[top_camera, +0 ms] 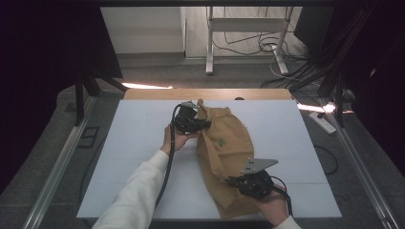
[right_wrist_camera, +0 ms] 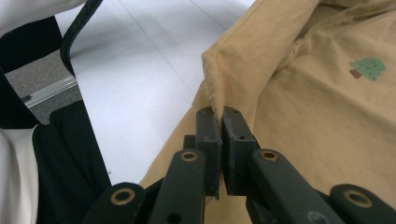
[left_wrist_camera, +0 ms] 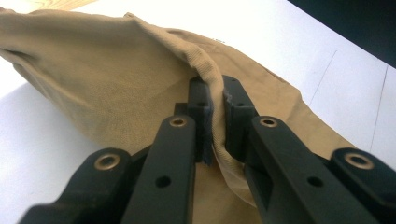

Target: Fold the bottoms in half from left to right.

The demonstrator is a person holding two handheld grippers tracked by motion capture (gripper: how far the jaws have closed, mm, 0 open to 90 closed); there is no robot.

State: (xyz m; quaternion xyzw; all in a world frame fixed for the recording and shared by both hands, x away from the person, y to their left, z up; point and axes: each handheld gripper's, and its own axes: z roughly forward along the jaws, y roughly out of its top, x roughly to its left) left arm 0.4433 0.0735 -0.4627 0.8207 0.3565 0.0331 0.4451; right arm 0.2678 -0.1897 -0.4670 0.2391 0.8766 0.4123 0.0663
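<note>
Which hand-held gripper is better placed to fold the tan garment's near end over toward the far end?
The right hand-held gripper, probably: it is shut on the tan garment at its near end, while the left hand-held gripper pins the far end.

left tool [top_camera: 206, 125] grips tan garment [top_camera: 224, 143] far end | right tool [top_camera: 231, 180] grips near end | white table [top_camera: 138, 138]

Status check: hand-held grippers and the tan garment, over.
Left hand-held gripper shut on tan garment. Right hand-held gripper shut on its near edge. White table around it bare.

Bright, even overhead light; dark surroundings
</note>
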